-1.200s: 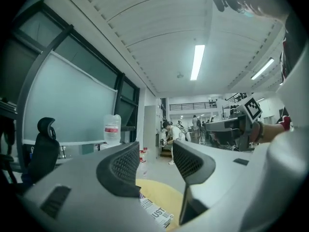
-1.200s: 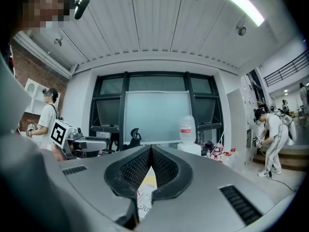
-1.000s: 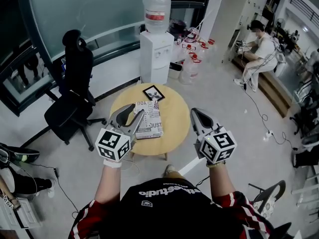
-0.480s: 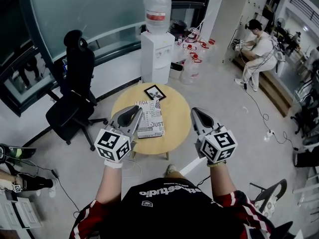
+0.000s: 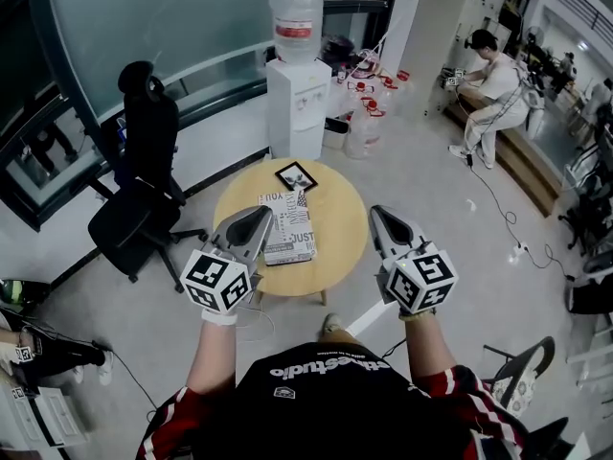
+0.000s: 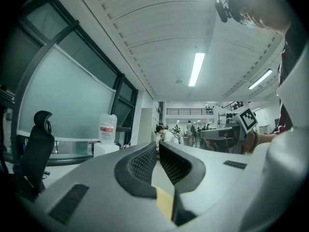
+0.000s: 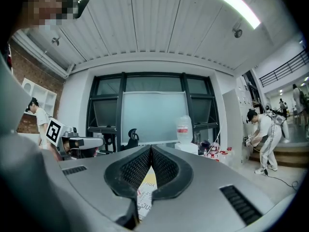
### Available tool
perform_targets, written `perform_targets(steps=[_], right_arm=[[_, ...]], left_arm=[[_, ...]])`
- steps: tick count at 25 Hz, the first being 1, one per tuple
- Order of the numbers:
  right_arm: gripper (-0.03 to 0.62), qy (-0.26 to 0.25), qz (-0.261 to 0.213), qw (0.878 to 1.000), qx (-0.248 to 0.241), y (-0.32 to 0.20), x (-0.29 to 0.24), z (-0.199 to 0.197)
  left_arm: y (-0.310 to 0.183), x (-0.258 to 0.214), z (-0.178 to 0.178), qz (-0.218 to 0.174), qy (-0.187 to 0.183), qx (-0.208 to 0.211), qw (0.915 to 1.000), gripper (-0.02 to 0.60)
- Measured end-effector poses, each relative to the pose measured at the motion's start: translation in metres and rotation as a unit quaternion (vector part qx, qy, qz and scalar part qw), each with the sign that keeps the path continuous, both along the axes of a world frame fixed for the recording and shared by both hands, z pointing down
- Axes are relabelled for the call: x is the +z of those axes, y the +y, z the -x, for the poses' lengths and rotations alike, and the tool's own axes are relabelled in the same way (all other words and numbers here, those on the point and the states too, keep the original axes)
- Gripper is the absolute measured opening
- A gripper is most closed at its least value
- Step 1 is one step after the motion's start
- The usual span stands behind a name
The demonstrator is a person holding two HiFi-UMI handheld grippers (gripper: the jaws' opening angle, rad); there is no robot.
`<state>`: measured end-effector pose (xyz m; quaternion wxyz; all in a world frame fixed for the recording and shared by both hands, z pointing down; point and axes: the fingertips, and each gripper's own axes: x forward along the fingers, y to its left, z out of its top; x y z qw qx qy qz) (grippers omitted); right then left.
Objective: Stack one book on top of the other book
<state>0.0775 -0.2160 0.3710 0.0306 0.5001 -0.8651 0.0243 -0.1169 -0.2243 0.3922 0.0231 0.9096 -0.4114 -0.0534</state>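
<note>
Head view: the left gripper point(image 5: 261, 215) has just been closing and is now shut, empty. The right gripper point(image 5: 377, 213) is shut too, also empty. Between them, on the round wooden table point(image 5: 337, 220), lies a white book with black lettering point(image 5: 288, 228). Just beyond it lies a small dark-bordered book point(image 5: 296, 176).

Beyond the far edge of your round wooden table point(image 5: 341, 220), a white water dispenser point(image 5: 298, 94) stands upright on the floor. A black office chair point(image 5: 140, 190) sits off the table's left edge. Far right, a person point(image 5: 494, 80) sits bent forward.
</note>
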Motion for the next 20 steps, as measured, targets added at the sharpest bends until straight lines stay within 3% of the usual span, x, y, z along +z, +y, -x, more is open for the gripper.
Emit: perform_targets(steps=[5,17,20], right_arm=[[0.029,0.004,-0.007,1.0,0.011,0.003,-0.004,-0.004],[0.029,0.012,-0.008,1.0,0.012,0.009,-0.008,-0.004],[0.029,0.004,-0.003,1.0,0.009,0.011,-0.008,-0.004]], left_arm=[[-0.001,-0.002,-0.001,0.006,0.018,0.001,0.9998,0.034],[-0.003,0.003,-0.002,0.01,0.019,0.005,0.9997,0.034],[-0.002,0.003,-0.004,0.018,0.037,0.012,0.9991,0.034]])
